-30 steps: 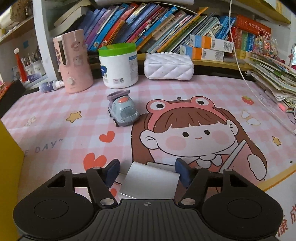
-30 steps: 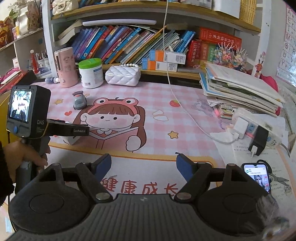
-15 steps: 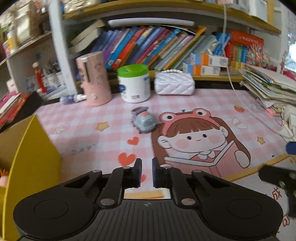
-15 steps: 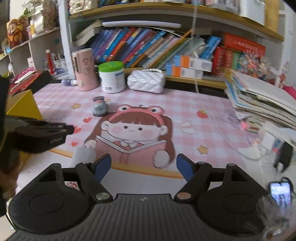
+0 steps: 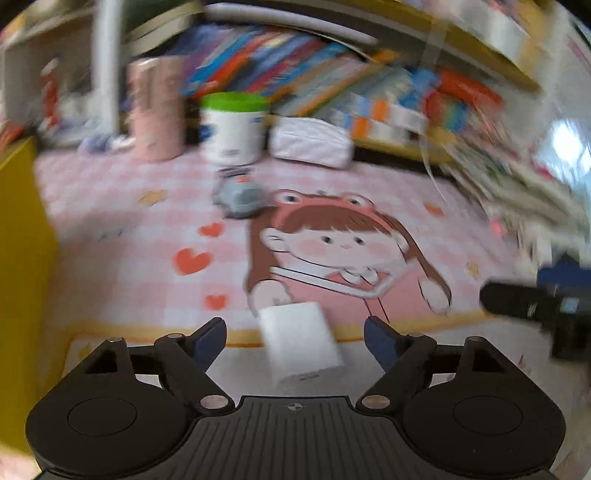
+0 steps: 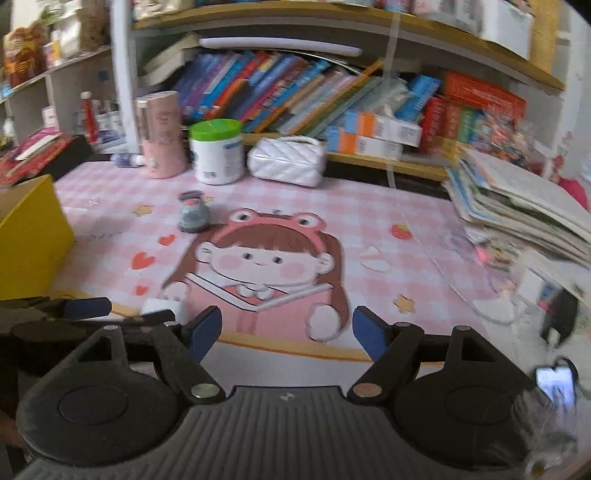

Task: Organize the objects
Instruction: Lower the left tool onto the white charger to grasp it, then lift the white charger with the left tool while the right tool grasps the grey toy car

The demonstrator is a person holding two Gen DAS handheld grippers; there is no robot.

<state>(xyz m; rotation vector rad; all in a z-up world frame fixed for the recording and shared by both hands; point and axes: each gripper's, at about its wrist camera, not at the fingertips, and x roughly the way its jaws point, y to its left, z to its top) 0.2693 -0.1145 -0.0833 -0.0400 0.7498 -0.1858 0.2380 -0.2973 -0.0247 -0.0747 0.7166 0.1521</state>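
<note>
A child's study desk at home: cartoon desk mat (image 6: 332, 221), crowded bookshelf (image 6: 280, 92).

Beside the glossy plastic jar (image 6: 216, 152) lies a white quilted purse (image 6: 286, 161) with a leathery sheen, before them a smooth printed mat (image 6: 369, 218) carrying a matt white block (image 5: 301, 341).

Table (image 6: 388, 221) covered by pink-and-white checked mat (image 6: 110, 192) printed with cartoon girl in frog hat, hearts, stars. Behind it, a wooden bookshelf (image 6: 369, 158), yellow-edged boards on white uprights. Lower shelf packed with leaning books (image 6: 266, 92); upper board (image 6: 332, 14) runs above them. Side shelves (image 6: 44, 62) at left carry small clutter, too blurred to identify. Even, bright light in right wrist view; left wrist view heavily motion-blurred, bright patch (image 5: 565, 136) at its right edge.
</note>
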